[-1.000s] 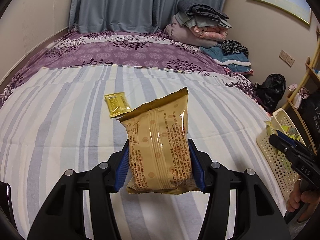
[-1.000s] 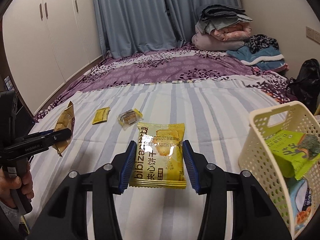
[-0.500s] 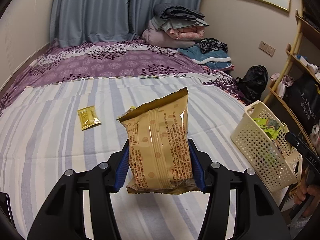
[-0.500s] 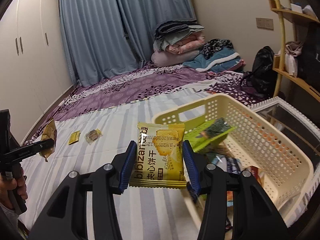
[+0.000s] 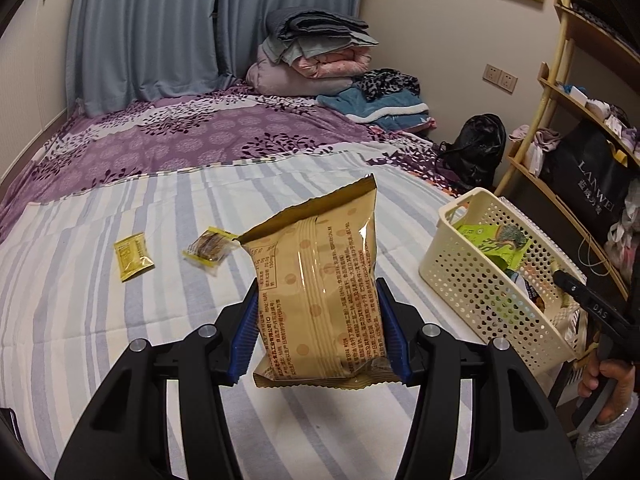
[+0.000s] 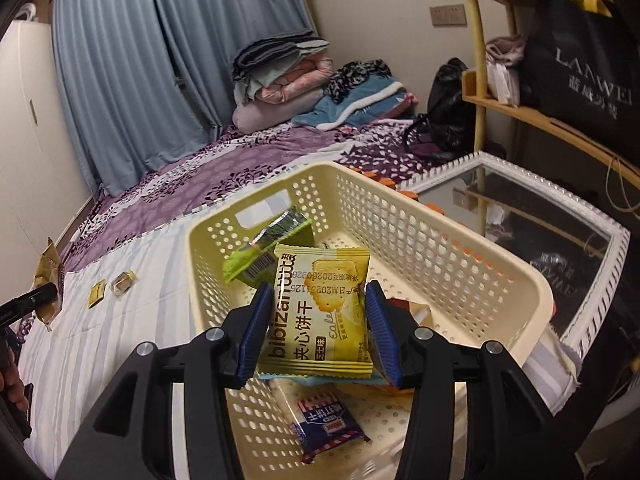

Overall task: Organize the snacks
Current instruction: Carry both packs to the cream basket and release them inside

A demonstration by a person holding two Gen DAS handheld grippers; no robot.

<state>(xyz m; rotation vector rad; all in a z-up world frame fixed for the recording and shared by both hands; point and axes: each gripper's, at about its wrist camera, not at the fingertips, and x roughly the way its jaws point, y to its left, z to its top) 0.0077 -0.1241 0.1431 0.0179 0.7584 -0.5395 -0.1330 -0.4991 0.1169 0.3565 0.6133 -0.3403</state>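
Cream basket (image 6: pixel 472 256) has three packets; right gripper (image 6: pixel 316 330) opening, yellow biscuit pack (image 6: pixel 320 308) between. Left gripper (image 5: pixel 318 332) clamps tan bag (image 5: pixel 320 288). Two sachets on bed (image 5: pixel 100 320).

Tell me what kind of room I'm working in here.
Most likely a bedroom: a bed with a striped sheet, folded quilts stacked by blue curtains, and a white wardrobe along the wall.

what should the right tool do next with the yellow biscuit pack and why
Probably finish letting go. The right tool is opening, with the yellow biscuit pack between its pads, already above the inside of the cream basket, so the pack should drop among the other snacks.
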